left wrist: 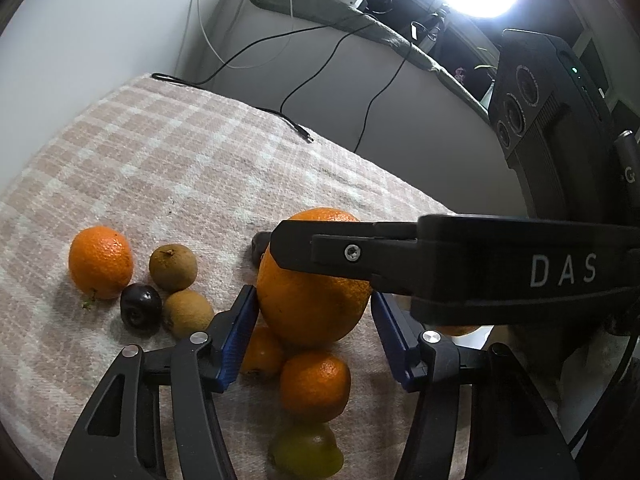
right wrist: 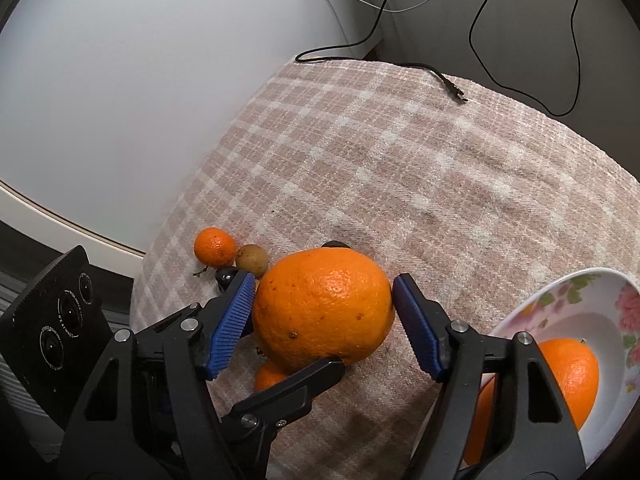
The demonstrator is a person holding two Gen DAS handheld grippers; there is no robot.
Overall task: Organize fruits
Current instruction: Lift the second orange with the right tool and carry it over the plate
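- Right wrist view: the large orange (right wrist: 323,311) sits on the checked cloth (right wrist: 400,184), between the blue pads (right wrist: 232,320) of the right gripper (right wrist: 324,322). The left pad touches or nearly touches the peel; the right pad stands just apart from it, so the jaws are wide and not yet clamped.
- A dark finger of the left gripper (right wrist: 288,394) crosses below the orange in this view; whether it touches the fruit cannot be told.
- Left wrist view: the same orange (left wrist: 314,292) also lies between the blue pads (left wrist: 240,340) of the left gripper (left wrist: 314,336), spread wide, a visible gap at the right pad. The right gripper (left wrist: 348,256) crosses over the fruit's top.
- Both tools bracket one fruit, probably because its girth nearly fills a single jaw span.
- Nearest neighbours: a smaller orange (left wrist: 315,386), another orange fruit (left wrist: 262,352) partly hidden by the pad, and a green fruit (left wrist: 306,454), all close together below the large one.
- Further left: a mandarin (left wrist: 100,262), two brown fruits (left wrist: 173,267) and a dark plum (left wrist: 141,306), touching or nearly so.
- At the right edge, a flowered bowl (right wrist: 560,292) already holds an orange (right wrist: 568,376), the likely destination for sorted citrus.
- Beyond: a black cable (right wrist: 448,82) lies across the cloth's far edge.
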